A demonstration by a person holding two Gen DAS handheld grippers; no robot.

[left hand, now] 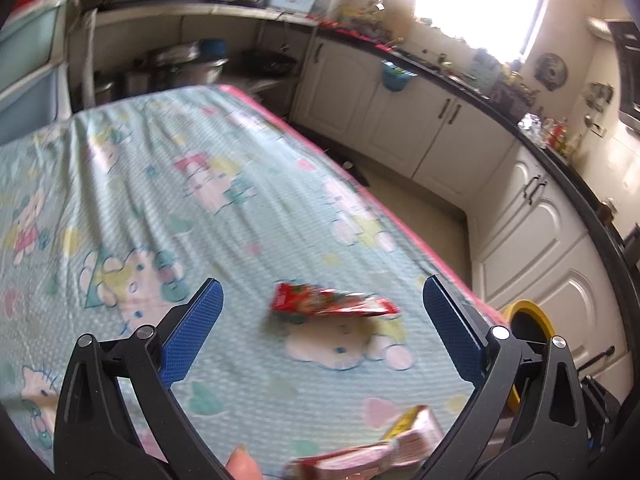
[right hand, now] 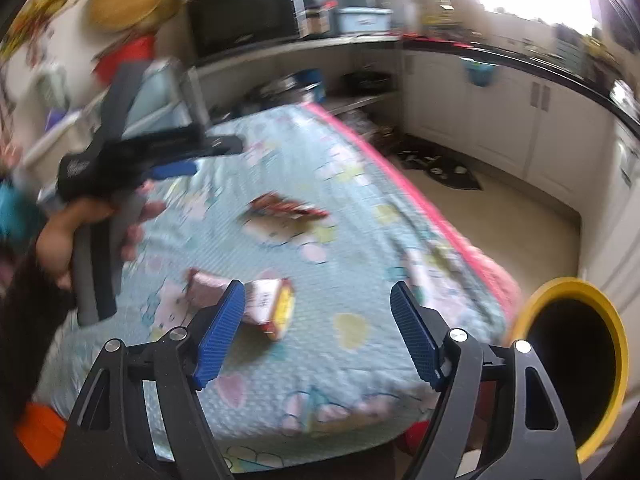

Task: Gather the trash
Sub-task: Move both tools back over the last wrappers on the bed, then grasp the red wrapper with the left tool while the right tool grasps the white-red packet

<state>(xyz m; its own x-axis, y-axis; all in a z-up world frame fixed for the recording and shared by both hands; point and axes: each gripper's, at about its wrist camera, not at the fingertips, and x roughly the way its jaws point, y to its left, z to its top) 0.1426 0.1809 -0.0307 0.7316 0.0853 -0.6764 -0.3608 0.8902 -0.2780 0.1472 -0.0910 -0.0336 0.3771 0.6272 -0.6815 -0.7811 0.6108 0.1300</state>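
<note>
Straight ahead of the left gripper (left hand: 322,320), on the worktop (left hand: 160,168) with its cartoon-print cloth, lies the red wrapper (left hand: 332,302). Its long axis runs crosswise to the gripper's forward line, from the left finger side to the right one, with the narrow end to the right. The wrapper sits between the lines of the two blue pads (left hand: 192,330) but beyond them, apart from both. This gripper stands wide open and holds nothing.

A second piece, the pink and yellow wrapper (right hand: 264,306), lies nearer to the person. In the right wrist view it is just beside the left pad of the right gripper (right hand: 318,334), a little off its centre line; whether they touch I cannot tell because of blur. The right gripper is wide open and empty too.

The yellow-rimmed bin (right hand: 576,364) stands off the worktop edge, on the right side, nearer to the right hand. I judge that the left gripper suits the red wrapper, and that closing across its short width needs a turn of the wrist.
</note>
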